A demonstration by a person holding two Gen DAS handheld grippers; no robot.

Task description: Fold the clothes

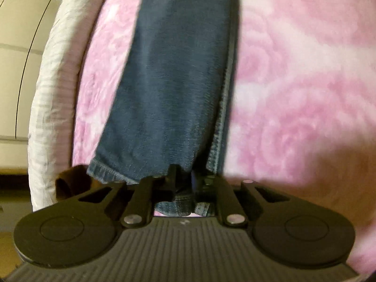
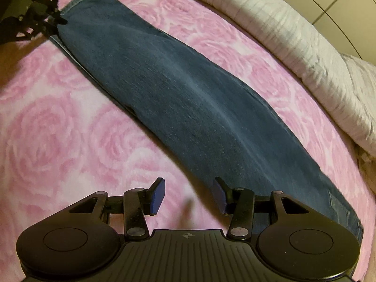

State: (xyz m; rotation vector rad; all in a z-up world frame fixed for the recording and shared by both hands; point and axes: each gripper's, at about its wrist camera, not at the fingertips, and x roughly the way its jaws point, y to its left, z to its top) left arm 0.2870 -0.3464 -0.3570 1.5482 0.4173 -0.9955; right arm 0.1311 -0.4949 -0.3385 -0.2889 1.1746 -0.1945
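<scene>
The jeans (image 2: 188, 98) lie stretched in one long dark-blue strip across the pink rose-patterned blanket (image 2: 58, 122), folded lengthwise, running from the hem at the far corner down towards the right-hand camera. At that hem end the left gripper (image 1: 182, 178) is clamped tight on the denim, its jaws pinched together with the cuff bunched between them, the fabric rising away from it up the left wrist view. Over in the right wrist view that same gripper shows as a dark linkage at the hem's edge. The right gripper (image 2: 188, 195) hangs released above the blanket, blue pads (image 2: 158, 193) apart, nothing between them, the jeans' edge just beside its right finger. A white quilt (image 2: 293, 40) borders the blanket's far side.
</scene>
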